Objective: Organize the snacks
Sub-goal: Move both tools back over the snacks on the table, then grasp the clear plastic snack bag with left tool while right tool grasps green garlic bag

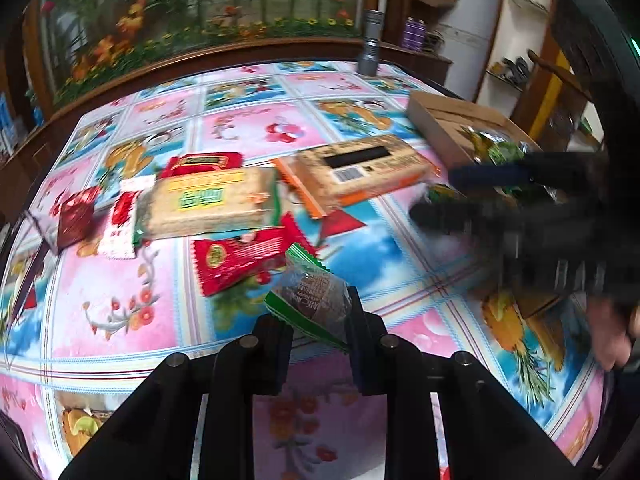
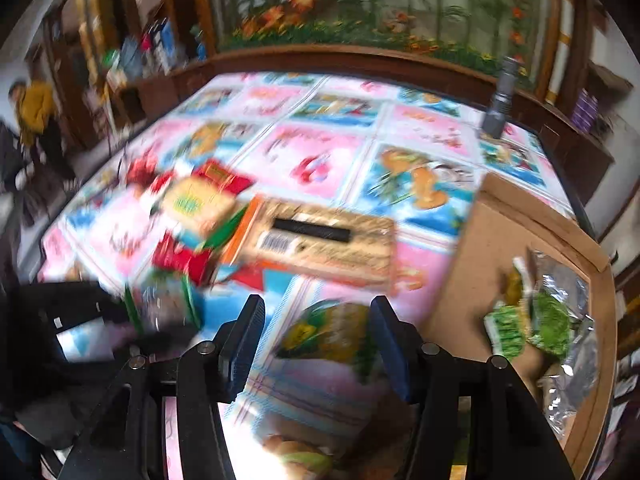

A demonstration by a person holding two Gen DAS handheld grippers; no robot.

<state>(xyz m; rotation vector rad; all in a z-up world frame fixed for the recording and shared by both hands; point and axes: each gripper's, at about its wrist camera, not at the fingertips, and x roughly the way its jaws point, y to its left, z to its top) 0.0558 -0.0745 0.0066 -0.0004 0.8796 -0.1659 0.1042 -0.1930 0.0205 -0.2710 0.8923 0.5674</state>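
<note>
Snacks lie scattered across my flowered tablecloth (image 1: 120,300). My left gripper (image 1: 320,312) is clenched on a green-edged snack packet (image 1: 310,300), held just above the cloth near a red wrapper (image 1: 240,260). My right gripper (image 2: 316,336) stands released, jaws apart around a yellow-green packet (image 2: 328,328) lying on the cloth, pads clear of it. Beside it sits the cardboard box (image 2: 480,248) with green packets (image 2: 532,324) inside. Two biscuit packs (image 1: 360,168) lie further back

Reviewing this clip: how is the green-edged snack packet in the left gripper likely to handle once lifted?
The green-edged packet looks like thin crinkled film, so probably light and floppy at its crimped ends. The left gripper pinches one end, so it may sag or swivel. The glossy wrapper could slip.
</note>
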